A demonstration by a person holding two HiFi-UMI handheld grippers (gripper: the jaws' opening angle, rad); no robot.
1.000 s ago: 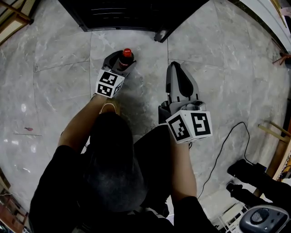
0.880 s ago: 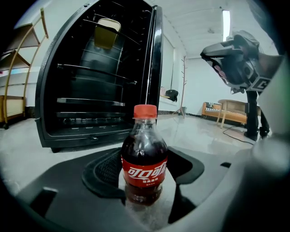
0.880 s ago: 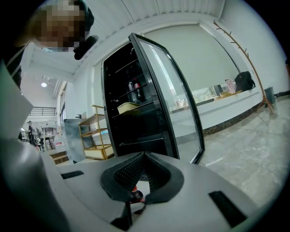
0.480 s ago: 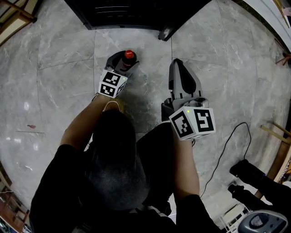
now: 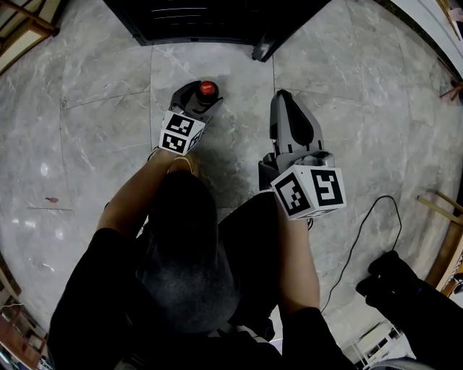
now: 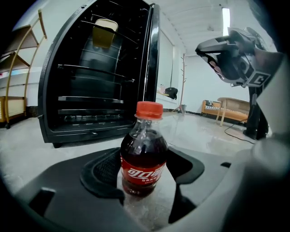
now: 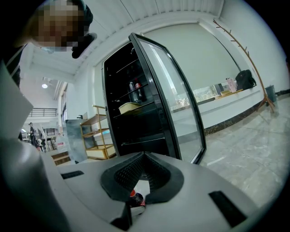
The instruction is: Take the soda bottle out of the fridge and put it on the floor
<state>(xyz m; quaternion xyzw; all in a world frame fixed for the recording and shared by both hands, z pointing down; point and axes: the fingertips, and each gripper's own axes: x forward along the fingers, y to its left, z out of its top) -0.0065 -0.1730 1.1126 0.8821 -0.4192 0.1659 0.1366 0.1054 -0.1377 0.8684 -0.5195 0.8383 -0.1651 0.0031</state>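
Observation:
A small soda bottle (image 5: 204,92) with dark cola, a red cap and a red label (image 6: 143,156) stands upright on the marble floor in front of the open black fridge (image 6: 97,77). My left gripper (image 5: 197,100) has one pad on each side of the bottle's body and is shut on it (image 6: 143,168). My right gripper (image 5: 284,100) hovers to the right of the bottle, shut and holding nothing. In the right gripper view its pads (image 7: 118,179) meet in a V, and the bottle (image 7: 135,198) shows through the small gap below them.
The fridge (image 5: 210,20) is open, its glass door (image 7: 170,104) swung out to the right. A yellow container (image 6: 103,31) sits on an upper shelf. Wooden shelving (image 6: 16,90) stands at the left. A black cable (image 5: 362,238) lies on the floor at the right.
Only the head view has shifted a little. The left gripper and the bottle keep the same place on the floor, and the right gripper stays beside them.

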